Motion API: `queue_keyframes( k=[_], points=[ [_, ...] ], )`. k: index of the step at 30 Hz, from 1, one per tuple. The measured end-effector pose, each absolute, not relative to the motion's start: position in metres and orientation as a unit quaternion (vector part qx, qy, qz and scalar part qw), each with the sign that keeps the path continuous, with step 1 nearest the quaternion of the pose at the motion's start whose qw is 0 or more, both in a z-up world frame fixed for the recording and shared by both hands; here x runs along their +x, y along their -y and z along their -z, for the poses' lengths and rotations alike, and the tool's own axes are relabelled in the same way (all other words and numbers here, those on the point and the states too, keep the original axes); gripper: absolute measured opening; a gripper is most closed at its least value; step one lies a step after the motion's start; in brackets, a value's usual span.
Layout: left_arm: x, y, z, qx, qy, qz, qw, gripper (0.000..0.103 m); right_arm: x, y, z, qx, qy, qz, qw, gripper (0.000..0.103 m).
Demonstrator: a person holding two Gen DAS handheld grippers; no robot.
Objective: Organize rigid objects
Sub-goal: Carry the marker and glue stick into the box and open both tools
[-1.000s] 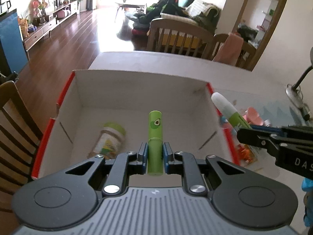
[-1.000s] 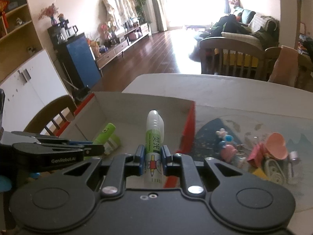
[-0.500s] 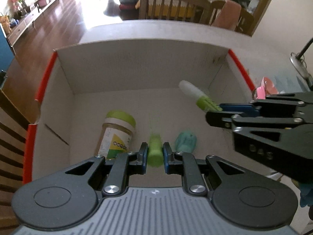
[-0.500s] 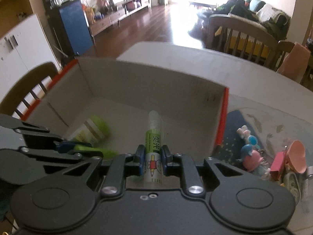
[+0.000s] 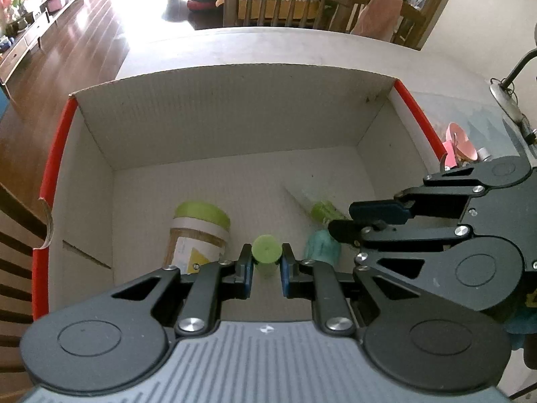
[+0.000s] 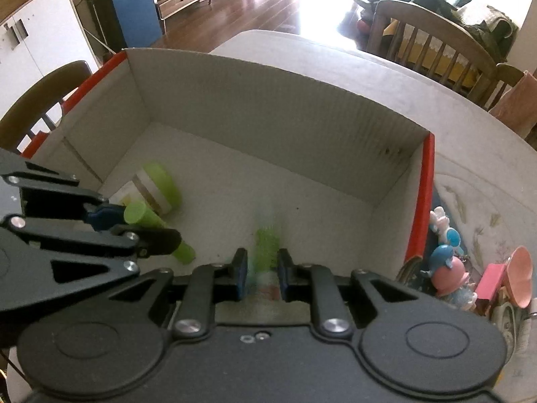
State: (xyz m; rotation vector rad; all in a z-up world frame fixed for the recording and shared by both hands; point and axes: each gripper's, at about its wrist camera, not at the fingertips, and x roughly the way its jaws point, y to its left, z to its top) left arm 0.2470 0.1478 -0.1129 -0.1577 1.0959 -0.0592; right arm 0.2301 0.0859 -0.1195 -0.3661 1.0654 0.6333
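Both tools point steeply down into the box (image 5: 235,107). The left tool (image 5: 265,265) clamps a green tube (image 5: 266,250), seen end-on, just above the floor beside the jar (image 5: 198,231). The right tool (image 6: 262,273) is parting its jaws around a blurred glue stick (image 6: 266,245), long axis pointing away. Open floor lies beyond; walls stand well apart.

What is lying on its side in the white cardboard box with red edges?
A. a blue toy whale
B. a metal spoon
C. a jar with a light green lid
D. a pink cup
C: the jar with a light green lid lies tipped over on the floor of the white cardboard box with red edges.
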Motion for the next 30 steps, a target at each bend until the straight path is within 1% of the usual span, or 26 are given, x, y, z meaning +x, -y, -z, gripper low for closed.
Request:
queue_keyframes(
  k=[5,10,14,16,23,30],
  points=[
    [0.245,-0.154,0.113,-0.083,-0.525,0.033,0.847,0.016,0.227,-0.080,0.112,-0.152,-0.499,-0.303,0.798,0.024],
    [0.240,-0.158,0.113,-0.088,-0.534,0.040,0.840,0.016,0.216,-0.072,0.102,-0.133,-0.493,-0.320,0.798,0.034],
    [0.236,-0.155,0.115,-0.085,-0.544,0.039,0.834,0.016,0.207,-0.061,0.093,-0.119,-0.486,-0.331,0.800,0.037],
    [0.235,-0.153,0.118,-0.086,-0.549,0.038,0.830,0.016,0.219,-0.068,0.084,-0.114,-0.483,-0.334,0.801,0.042],
    [0.223,-0.151,0.118,-0.096,-0.554,0.027,0.827,0.016,0.215,-0.051,0.072,-0.091,-0.470,-0.338,0.810,0.045],
    [0.210,-0.140,0.100,-0.086,-0.529,0.013,0.844,0.016,0.204,-0.033,0.058,-0.067,-0.453,-0.345,0.819,0.049]
  ],
)
